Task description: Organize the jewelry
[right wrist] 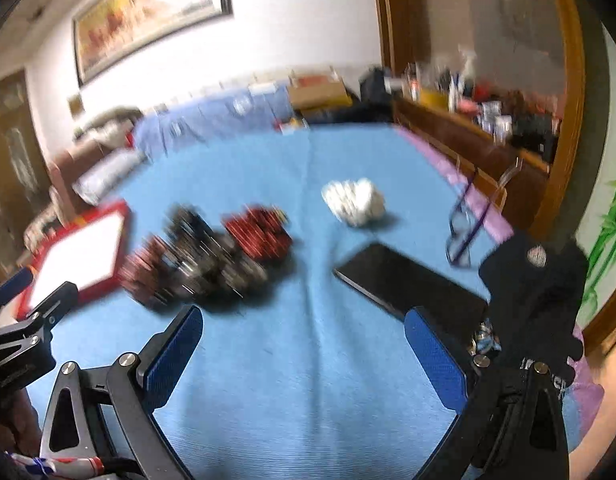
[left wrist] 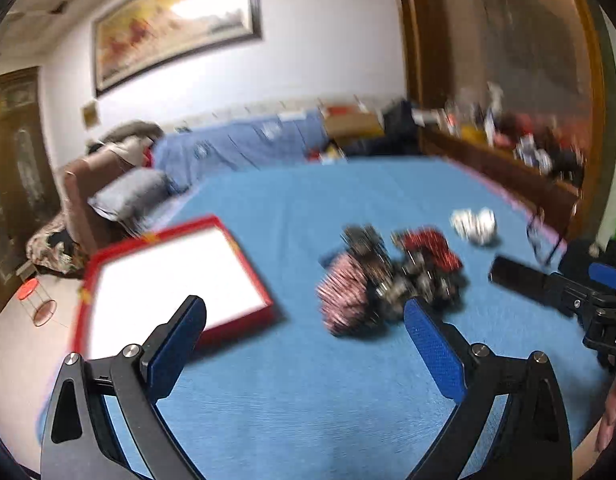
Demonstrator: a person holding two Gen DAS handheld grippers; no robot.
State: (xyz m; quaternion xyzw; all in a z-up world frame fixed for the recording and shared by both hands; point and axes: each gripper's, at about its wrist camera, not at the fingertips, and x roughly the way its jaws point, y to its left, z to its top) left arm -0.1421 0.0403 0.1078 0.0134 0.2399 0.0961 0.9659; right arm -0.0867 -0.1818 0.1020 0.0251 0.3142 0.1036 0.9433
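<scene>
Beaded jewelry heap (left wrist: 387,276) on ribbed blue cloth (left wrist: 308,380)

Bare blue worktop (right wrist: 308,360) lay open nearer than the jewelry heap (right wrist: 212,256). Left of the heap stood the red tray (left wrist: 180,276); right of it, a white bundle (right wrist: 353,200), dark phone (right wrist: 407,284) and glasses (right wrist: 463,228) blocked passage.

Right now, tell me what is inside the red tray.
The red tray shows only its plain white floor in both views; no jewelry is visible in it. The pile of jewelry lies outside on the blue cloth. The left tool covers the tray's near corner.
</scene>
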